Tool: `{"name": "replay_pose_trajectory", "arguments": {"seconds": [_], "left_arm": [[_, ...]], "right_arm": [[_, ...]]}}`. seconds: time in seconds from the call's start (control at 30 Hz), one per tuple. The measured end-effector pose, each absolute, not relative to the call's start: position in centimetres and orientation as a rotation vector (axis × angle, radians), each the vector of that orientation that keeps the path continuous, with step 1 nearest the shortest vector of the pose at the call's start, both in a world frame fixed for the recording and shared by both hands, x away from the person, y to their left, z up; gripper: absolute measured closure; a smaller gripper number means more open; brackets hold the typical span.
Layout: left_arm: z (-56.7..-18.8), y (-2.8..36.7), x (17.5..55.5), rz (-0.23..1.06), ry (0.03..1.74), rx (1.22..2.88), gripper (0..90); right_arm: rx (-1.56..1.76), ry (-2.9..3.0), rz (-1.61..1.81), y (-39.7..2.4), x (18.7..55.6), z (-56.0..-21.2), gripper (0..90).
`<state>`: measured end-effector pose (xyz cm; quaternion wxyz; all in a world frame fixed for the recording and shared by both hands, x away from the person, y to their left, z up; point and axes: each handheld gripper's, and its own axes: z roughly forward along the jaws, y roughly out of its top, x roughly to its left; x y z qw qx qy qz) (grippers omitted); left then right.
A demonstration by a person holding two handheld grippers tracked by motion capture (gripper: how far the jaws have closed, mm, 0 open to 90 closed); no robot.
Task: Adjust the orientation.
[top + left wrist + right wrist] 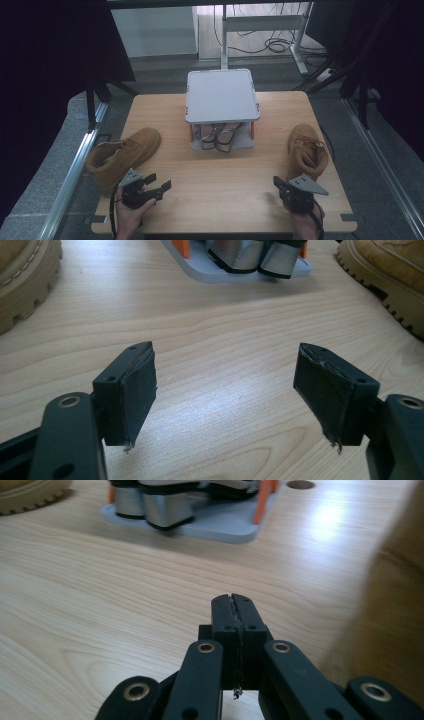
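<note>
Two tan boots stand on the wooden table [220, 185]. One boot [125, 152] lies at the left and the other boot [306, 150] stands at the right. A grey two-level rack [222, 95] sits at the back middle, with a pair of silver heeled shoes [222, 135] on its lower shelf. My left gripper [159, 182] is near the front left, just right of the left boot, open with nothing between its jaws [225, 380]. My right gripper [276, 181] is at the front right, just in front of the right boot, with its jaws shut on nothing [232, 602].
In the right gripper view the right boot [390, 605] is a blurred tan mass close on the right. The rack's base [215, 527] lies ahead. Metal rails [75, 170] run along both sides of the table, with dark curtains beyond.
</note>
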<state>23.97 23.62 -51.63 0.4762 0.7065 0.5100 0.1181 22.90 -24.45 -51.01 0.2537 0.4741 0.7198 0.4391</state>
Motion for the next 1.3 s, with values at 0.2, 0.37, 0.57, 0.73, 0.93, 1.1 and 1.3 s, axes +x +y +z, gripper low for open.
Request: {"name": "replay_pose_trajectory", "arguments": {"seconds": [0.2, 0.37, 0.57, 0.73, 0.93, 1.1, 1.3], "left_arm": [[-52.0, 23.8, 24.2, 0.265, 1.273, 1.734, 26.4], [-52.4, 23.7, 24.4, 0.247, 1.305, 1.737, 26.4], [-52.6, 23.8, 24.6, 0.241, 1.315, 1.741, 26.9], [-52.7, 23.9, 24.6, 0.245, 1.316, 1.749, 26.7], [-53.0, 23.9, 24.8, 0.245, 1.331, 1.757, 26.3], [-53.1, 23.8, 24.8, 0.228, 1.337, 1.76, 26.3], [-53.3, 23.7, 24.9, 0.214, 1.345, 1.763, 26.5]], "right_arm": [[1.326, 1.917, 1.162, -26.2, 22.9, -51.3, 89.2], [1.331, 1.898, 1.135, -27.0, 22.9, -51.3, 89.2], [1.317, 1.912, 1.159, -27.5, 23.0, -51.4, 89.3], [1.323, 1.917, 1.185, -27.8, 23.0, -51.3, 89.3], [1.319, 1.93, 1.204, -28.4, 22.6, -51.3, 89.4], [1.317, 1.929, 1.204, -28.8, 22.2, -51.3, 89.4], [1.332, 1.911, 1.205, -29.7, 21.7, -51.3, 89.5]]}}
